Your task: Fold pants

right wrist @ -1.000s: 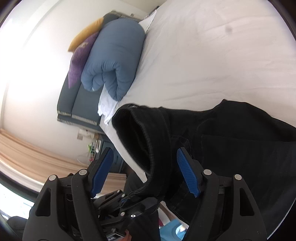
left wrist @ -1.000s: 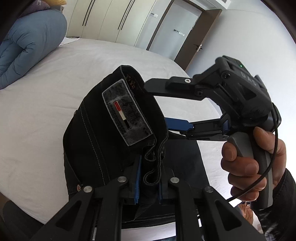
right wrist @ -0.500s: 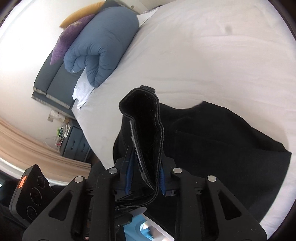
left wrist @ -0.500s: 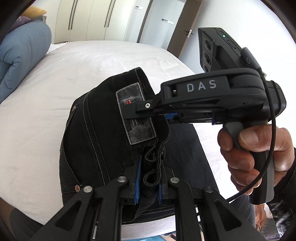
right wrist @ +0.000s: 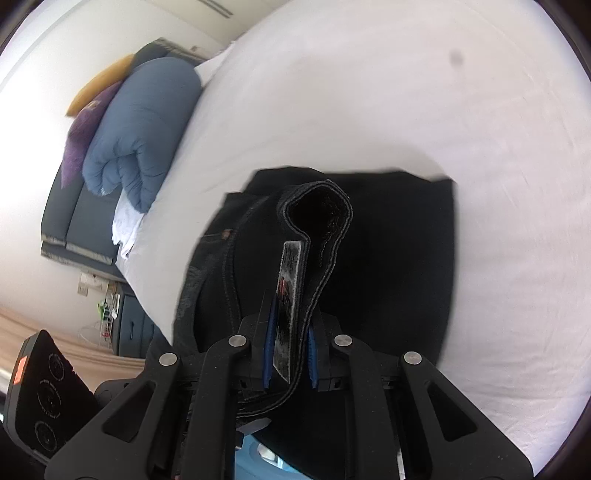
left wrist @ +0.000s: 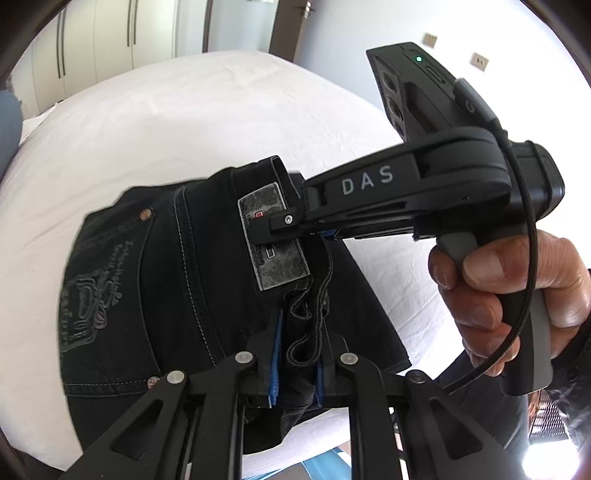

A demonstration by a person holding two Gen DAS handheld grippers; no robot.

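Black denim pants (left wrist: 155, 280) lie bunched on the white bed (left wrist: 177, 110), waistband lifted. My left gripper (left wrist: 297, 363) is shut on the waistband edge, near the grey leather patch (left wrist: 273, 236). My right gripper (left wrist: 291, 225) comes in from the right and is shut on the same waistband at the patch. In the right wrist view my right gripper (right wrist: 290, 354) clamps the doubled waistband with the patch (right wrist: 290, 284) between its blue pads; the pants (right wrist: 399, 258) spread over the bed (right wrist: 443, 110) behind.
A rolled blue duvet (right wrist: 144, 125) with purple and yellow pillows lies at the head of the bed. A dark sofa (right wrist: 70, 206) stands beyond it. Wardrobe doors (left wrist: 110, 33) and a door stand behind the bed. The bed's near edge is just below the grippers.
My right gripper was open around the waistband, then closed on it at the patch. Both grippers have drawn the waistband up, and the pants shifted on the bed.
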